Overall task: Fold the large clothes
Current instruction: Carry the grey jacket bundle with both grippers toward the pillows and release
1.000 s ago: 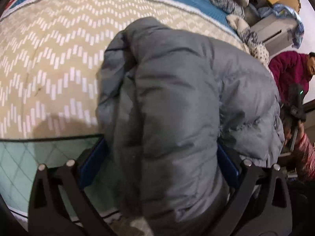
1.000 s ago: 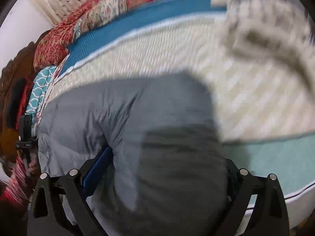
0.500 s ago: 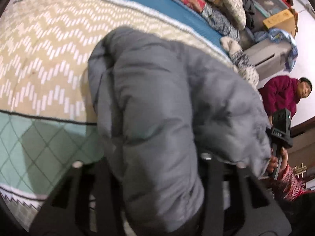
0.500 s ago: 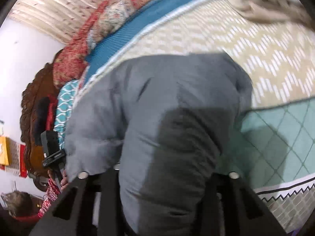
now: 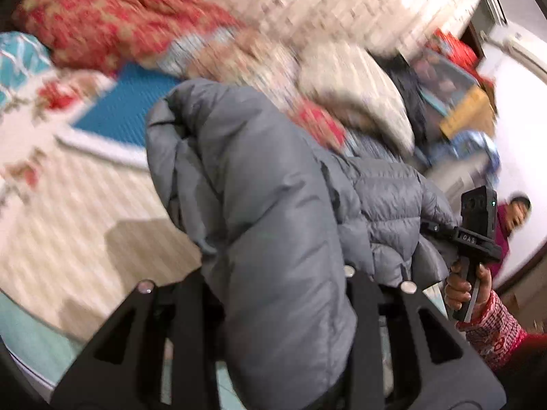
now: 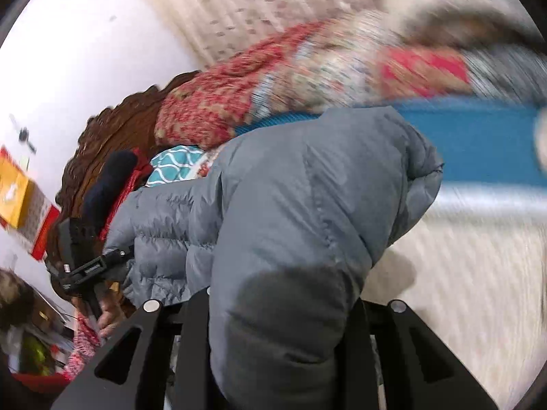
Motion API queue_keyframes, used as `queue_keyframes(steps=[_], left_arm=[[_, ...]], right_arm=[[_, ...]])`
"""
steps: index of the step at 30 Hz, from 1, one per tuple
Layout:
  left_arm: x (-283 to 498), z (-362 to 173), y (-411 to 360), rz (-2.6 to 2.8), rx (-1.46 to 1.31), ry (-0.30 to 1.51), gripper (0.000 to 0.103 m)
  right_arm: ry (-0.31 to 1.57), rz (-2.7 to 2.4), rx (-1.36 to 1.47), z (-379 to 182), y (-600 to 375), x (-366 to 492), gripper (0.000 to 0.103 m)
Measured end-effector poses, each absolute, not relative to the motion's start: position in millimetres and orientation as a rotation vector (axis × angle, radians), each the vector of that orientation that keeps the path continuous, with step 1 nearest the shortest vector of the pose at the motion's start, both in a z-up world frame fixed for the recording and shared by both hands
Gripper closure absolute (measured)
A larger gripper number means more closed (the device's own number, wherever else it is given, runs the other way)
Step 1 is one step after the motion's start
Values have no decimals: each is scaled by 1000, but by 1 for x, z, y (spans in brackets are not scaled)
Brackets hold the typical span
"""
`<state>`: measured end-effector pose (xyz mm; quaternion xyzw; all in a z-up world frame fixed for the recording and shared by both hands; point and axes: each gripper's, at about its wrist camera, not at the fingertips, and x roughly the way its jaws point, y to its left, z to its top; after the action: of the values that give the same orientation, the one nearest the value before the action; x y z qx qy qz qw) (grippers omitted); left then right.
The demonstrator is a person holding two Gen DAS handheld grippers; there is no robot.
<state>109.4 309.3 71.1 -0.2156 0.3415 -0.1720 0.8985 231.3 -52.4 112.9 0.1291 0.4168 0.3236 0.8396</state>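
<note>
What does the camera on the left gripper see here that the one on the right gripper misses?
Only the left wrist view shows the cluttered corner with a yellow-brown box, a person in a magenta top, and the right gripper seen from outside. Only the right wrist view shows the carved wooden headboard and the left gripper from outside. Both show the grey puffer jacket pinched between black fingers, the red patterned quilt, the blue bedcover and the cream blanket, much of it blurred.
</note>
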Motion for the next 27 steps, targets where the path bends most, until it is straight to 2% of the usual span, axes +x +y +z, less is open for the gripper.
queue_keyframes(steps=[4,5,6,7,8,11,14,17,23,27], left_arm=[[149,80,382,-148,-470,649,72],[164,72,398,-42,-454,645,60],[174,63,409,32,-443,658,52],[189,44,421,130,-443,703,42],[208,14,433,223,-454,790,42],[229,-45,454,366,-494,944,42],[200,-59,490,405,-685,830,42],[175,-44,501,423,-748,746,42],[111,-6,459,448,-570,637,42],[87,-8,397,418,-444,738,42]], right_arm=[[863,699,204,126,40,336,71],[866,682,184,121,55,354,64],[875,631,139,108,80,383,56],[881,548,93,92,98,406,45],[890,431,33,70,113,425,39],[984,173,-18,12,120,450,39],[896,126,192,8,76,438,37],[825,117,343,19,34,424,37],[902,292,167,-1,9,315,36],[1032,349,96,-45,3,224,36]])
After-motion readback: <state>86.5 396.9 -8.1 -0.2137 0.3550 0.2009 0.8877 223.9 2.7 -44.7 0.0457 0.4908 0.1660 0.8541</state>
